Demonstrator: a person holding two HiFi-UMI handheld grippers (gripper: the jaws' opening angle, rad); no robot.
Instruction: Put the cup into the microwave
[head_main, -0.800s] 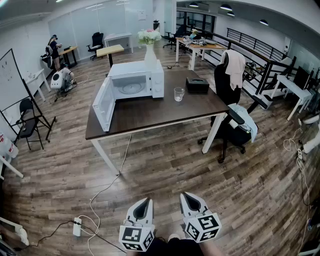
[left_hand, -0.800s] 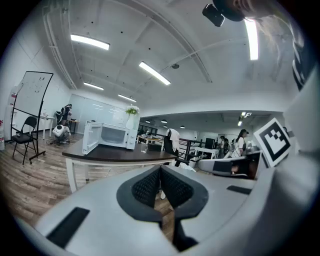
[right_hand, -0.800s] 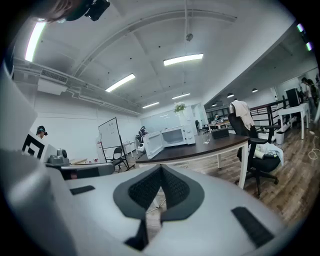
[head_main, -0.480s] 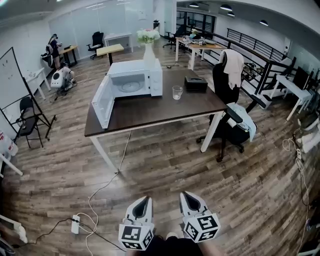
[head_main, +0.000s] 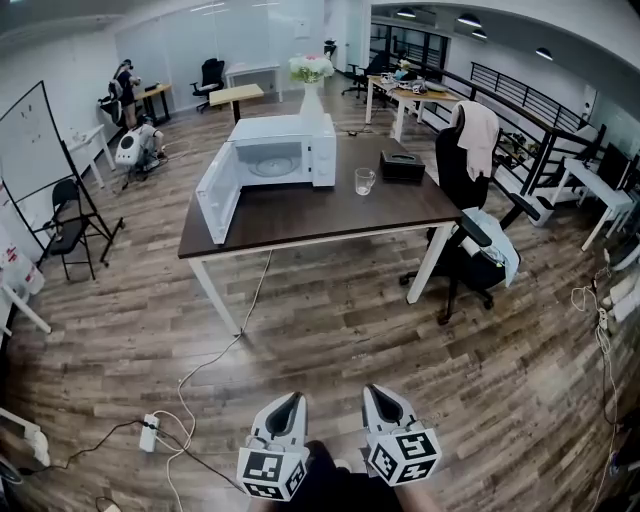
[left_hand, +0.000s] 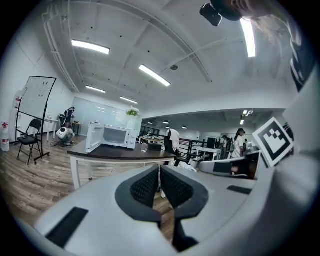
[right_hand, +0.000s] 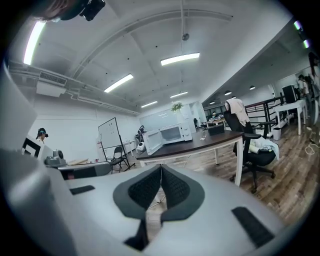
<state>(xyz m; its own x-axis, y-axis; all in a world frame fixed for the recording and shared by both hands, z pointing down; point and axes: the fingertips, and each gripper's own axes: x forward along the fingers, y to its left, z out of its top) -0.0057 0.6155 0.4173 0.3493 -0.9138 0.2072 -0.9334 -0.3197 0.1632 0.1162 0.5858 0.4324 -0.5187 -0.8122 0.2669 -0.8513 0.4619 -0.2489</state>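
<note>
Wood-plank floor (head_main: 330, 330) fills most of the head view. In the upper centre stands a dark brown rectangular table w/ white legs (head_main: 330, 215). At its right edge is a black office chair (head_main: 470, 240) w/ a white cloth over the backrest. A white microwave oven (head_main: 285, 150) sits on the far left part of the tabletop, its door (head_main: 218, 192) swung wide open toward the left, so the cavity w/ the round plate shows. At the bottom centre of the frame are the two grey tongs, side by side, well apart from the table. The left gripper (head_main: 292, 400) has both jaws pressed together, nothing btw them. The right gripper (head_main: 373, 392) is the same: jaws together, nothing held. Behind the microwave is a white vase w/ pale flowers (head_main: 312, 95). A black box (head_main: 402, 167) lies near the far right corner of the table. The clear glass cup (head_main: 364, 181) stands upright on the tabletop, right of the microwave and just left of the box, not inside the oven. A white power strip (head_main: 149, 433) lies on the floor, lower left.
</note>
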